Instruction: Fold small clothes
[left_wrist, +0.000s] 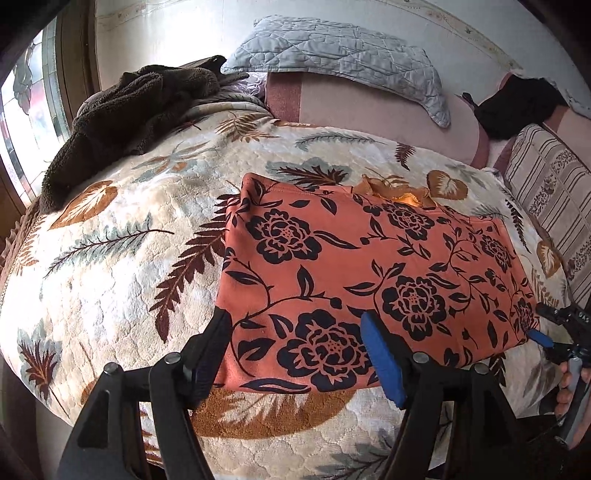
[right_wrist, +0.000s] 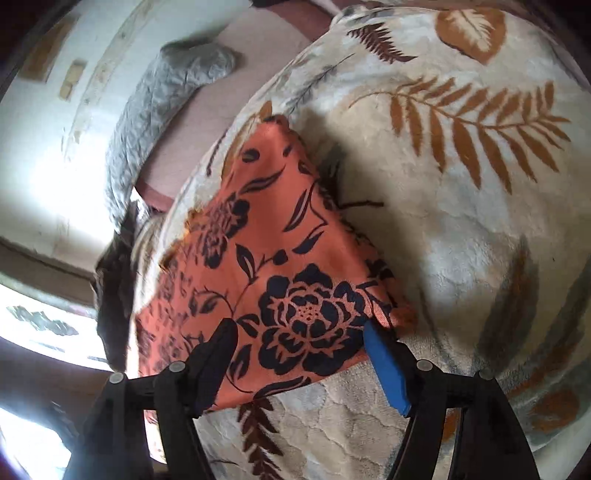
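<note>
Left wrist view, garment: orange cloth with a black flower print (left_wrist: 354, 273) lies spread flat across the centre and right of the frame, on a cream blanket with leaf pattern (left_wrist: 122, 258).
Left wrist view, left gripper: left gripper (left_wrist: 295, 332) sits at the lower centre, its jaws spread wide; the dark finger (left_wrist: 216, 343) rests at the cloth's lower left edge and the blue-padded finger (left_wrist: 382, 358) lies over the cloth's near hem. Nothing is pinched between them.
Left wrist view, right gripper: right gripper (left_wrist: 543, 332) shows at the right edge, its tips at the cloth's lower right corner; whether it pinches the cloth cannot be told from here. Part of a hand (left_wrist: 567, 391) holds it.
Left wrist view, surroundings: dark brown fleece (left_wrist: 125, 122) is heaped at the upper left, a grey quilted pillow (left_wrist: 340, 59) lies at the top centre, a black garment (left_wrist: 517, 107) at the upper right, a striped cushion (left_wrist: 554, 199) along the right edge.
Right wrist view, garment: the orange cloth (right_wrist: 266, 266) fills the centre left, its near corner between the fingers, on the leaf blanket (right_wrist: 461, 221).
Right wrist view, right gripper: right gripper (right_wrist: 299, 339) is at the lower centre with jaws held wide apart; the dark finger (right_wrist: 218, 354) lies over the cloth, the blue-padded finger (right_wrist: 386, 365) touches its right corner. No grip is closed.
Right wrist view, surroundings: the grey pillow (right_wrist: 159, 96) sits at the upper left, blurred.
</note>
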